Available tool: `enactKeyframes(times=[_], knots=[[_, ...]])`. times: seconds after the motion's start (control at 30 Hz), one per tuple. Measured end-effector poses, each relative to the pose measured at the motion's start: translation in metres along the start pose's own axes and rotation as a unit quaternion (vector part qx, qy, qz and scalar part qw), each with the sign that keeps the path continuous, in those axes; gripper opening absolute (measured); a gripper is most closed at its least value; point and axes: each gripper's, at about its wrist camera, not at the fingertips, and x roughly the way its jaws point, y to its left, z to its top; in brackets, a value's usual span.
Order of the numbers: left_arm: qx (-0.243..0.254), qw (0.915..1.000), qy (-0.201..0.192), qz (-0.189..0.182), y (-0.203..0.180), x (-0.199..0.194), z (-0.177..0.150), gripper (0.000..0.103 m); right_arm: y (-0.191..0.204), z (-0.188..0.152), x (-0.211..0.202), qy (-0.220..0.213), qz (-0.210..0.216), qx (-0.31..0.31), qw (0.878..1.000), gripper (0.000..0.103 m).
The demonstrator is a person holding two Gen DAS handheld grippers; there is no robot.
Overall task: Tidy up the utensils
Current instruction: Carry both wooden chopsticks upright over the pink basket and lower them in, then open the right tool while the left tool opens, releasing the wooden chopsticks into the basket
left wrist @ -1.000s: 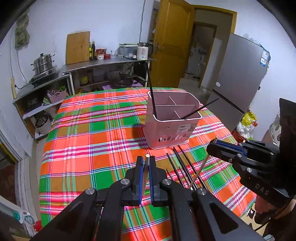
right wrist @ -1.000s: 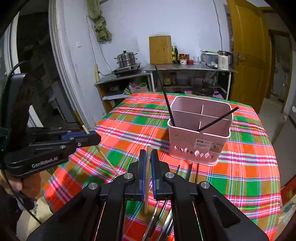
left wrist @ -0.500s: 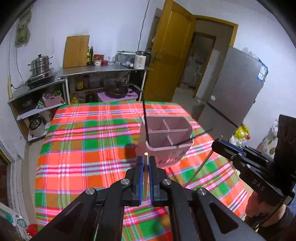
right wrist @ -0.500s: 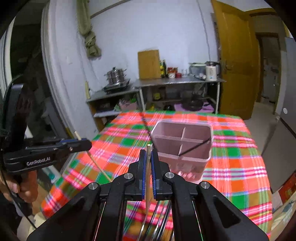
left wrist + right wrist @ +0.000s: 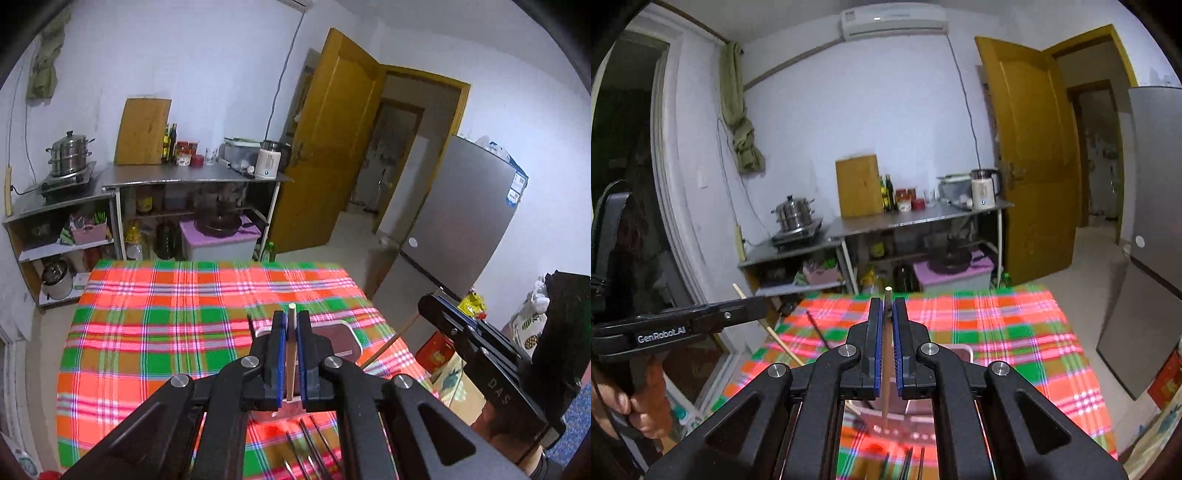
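Observation:
My left gripper (image 5: 291, 317) is shut on a pale wooden chopstick (image 5: 291, 354) that stands up between its pads. Behind its fingers, a pink divided utensil holder (image 5: 349, 338) on the plaid table (image 5: 166, 314) is mostly hidden. Several black chopsticks (image 5: 310, 450) lie on the cloth below. My right gripper (image 5: 887, 301) is shut on a second wooden chopstick (image 5: 886, 380), above the holder (image 5: 958, 352). Each gripper shows in the other's view: the right one (image 5: 428, 304) and the left one (image 5: 762, 304), each with its chopstick slanting down. A black chopstick (image 5: 818, 328) leans out of the holder.
A grey fridge (image 5: 461, 229) stands right of the table. A metal counter (image 5: 192, 179) with pots, bottles and a kettle runs along the far wall, beside a yellow door (image 5: 332, 155). A hand (image 5: 613, 402) holds the left gripper's handle.
Both grippers have risen and tipped upward with their chopsticks. The holder has slid down in both views and is now largely hidden behind the fingers.

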Motion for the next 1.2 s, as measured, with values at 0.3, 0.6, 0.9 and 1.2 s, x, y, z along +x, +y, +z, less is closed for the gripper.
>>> enactKeyframes(times=[0.3,0.6,0.9,1.2], knots=[[-0.002,0.9998,0.013,0.014,0.006,0.043,0.002,0.005,-0.011,0.003,0.028,-0.007,-0.010,0.002,1.000,0.005],[-0.006,0.9986,0.048,0.020,0.018,0.072,-0.024,0.005,-0.017,-0.024,0.054,0.036,-0.007,0.003,0.999,0.005],[-0.002,0.9977,0.063,0.027,0.022,0.080,-0.043,0.005,-0.020,-0.047,0.065,0.070,-0.011,0.002,0.997,0.005],[-0.004,0.9984,0.044,0.035,0.022,0.063,-0.044,0.006,-0.018,-0.048,0.064,0.079,-0.013,-0.003,0.997,0.014]])
